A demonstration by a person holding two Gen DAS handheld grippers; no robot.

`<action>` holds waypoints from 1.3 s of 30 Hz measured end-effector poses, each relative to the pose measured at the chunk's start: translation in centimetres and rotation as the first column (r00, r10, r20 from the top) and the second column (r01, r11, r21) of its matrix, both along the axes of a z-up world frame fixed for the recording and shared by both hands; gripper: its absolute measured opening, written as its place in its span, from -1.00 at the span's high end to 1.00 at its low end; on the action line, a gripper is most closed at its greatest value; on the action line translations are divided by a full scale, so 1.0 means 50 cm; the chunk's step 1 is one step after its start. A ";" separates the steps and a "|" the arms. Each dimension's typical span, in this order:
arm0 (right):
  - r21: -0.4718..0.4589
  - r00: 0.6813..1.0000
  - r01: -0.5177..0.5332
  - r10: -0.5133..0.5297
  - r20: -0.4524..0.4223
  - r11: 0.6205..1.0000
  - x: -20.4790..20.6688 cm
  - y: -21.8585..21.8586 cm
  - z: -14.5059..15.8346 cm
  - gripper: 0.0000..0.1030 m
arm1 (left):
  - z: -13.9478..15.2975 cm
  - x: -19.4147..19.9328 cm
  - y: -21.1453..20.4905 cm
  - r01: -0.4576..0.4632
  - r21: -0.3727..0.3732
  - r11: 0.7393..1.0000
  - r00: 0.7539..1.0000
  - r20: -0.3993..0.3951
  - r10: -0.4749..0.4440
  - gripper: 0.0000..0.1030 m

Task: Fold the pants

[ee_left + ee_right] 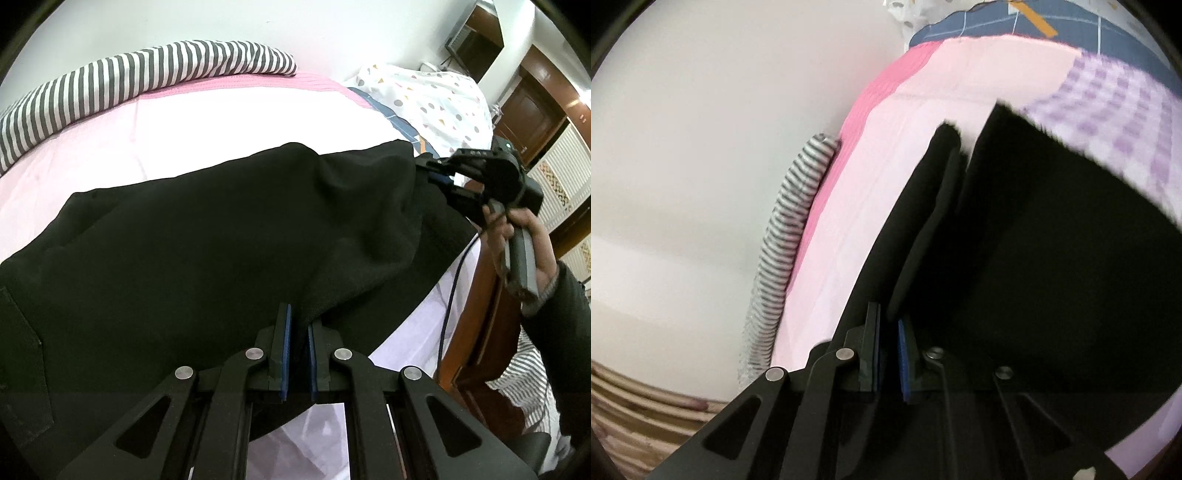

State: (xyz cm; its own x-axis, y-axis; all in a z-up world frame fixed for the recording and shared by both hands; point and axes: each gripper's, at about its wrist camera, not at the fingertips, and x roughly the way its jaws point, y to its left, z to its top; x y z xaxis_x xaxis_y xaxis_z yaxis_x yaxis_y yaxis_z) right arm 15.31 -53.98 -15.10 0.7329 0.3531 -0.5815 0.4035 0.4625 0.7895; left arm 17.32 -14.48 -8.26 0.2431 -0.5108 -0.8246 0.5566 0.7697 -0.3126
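Black pants (pixel 207 236) lie spread over a pink bed sheet (pixel 184 122). My left gripper (pixel 299 325) is shut on the near edge of the pants, with fabric pinched between its blue pads. My right gripper (pixel 439 177) shows at the right of the left wrist view, shut on the far right corner of the pants and lifting it. In the right wrist view the right gripper (pixel 888 328) pinches the black fabric (pixel 1034 240), which hangs in front of the camera and hides much of the bed.
A grey and white striped pillow (pixel 147 74) lies along the wall side of the bed. A white pillow with coloured shapes (pixel 432 99) sits at the head. A wooden bed frame (pixel 480 314) and a dark cable (pixel 452 295) run along the right edge.
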 end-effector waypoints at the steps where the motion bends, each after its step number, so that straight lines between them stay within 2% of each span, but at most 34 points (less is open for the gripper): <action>1: -0.014 0.999 0.016 -0.016 -0.027 1.000 0.005 -0.009 -0.001 0.79 | 0.000 0.000 0.001 -0.002 -0.003 1.000 1.000 -0.002 0.002 0.84; 10: -0.032 0.996 0.075 -0.077 -0.045 0.997 0.025 -0.087 0.015 0.79 | -0.008 0.001 0.001 -0.005 -0.007 1.000 1.000 -0.021 0.005 0.84; 15: -0.072 0.994 0.080 -0.085 -0.074 0.994 0.064 -0.092 0.028 0.85 | -0.010 0.001 0.004 -0.014 -0.013 1.000 1.000 -0.026 0.013 0.84; 22: -0.147 0.996 0.066 -0.074 -0.054 0.987 0.059 -0.107 0.097 0.90 | -0.010 0.000 0.006 -0.008 -0.016 1.000 1.000 -0.020 0.008 0.84; 24: -0.169 0.996 0.073 -0.080 -0.039 0.983 0.053 -0.112 0.117 0.90 | -0.008 0.000 0.004 -0.007 -0.017 1.000 1.000 -0.018 0.007 0.83; 26: -0.147 0.997 0.072 -0.073 -0.001 0.987 0.046 -0.120 0.135 0.91 | -0.003 -0.003 0.003 -0.003 -0.020 1.000 1.000 -0.009 0.003 0.83; 34: -0.216 0.995 0.086 -0.074 0.067 0.973 -0.011 -0.115 0.219 0.91 | 0.011 -0.017 -0.007 0.037 -0.004 0.999 0.999 0.038 -0.036 0.82; 37: -0.233 0.994 0.105 -0.093 0.060 0.967 -0.070 -0.117 0.216 0.91 | 0.003 -0.022 -0.016 0.069 0.016 0.998 0.997 0.041 -0.069 0.82; 39: -0.236 0.992 0.126 -0.121 0.037 0.964 -0.116 -0.121 0.191 0.91 | -0.008 -0.030 -0.022 0.091 0.034 0.995 0.995 0.036 -0.092 0.82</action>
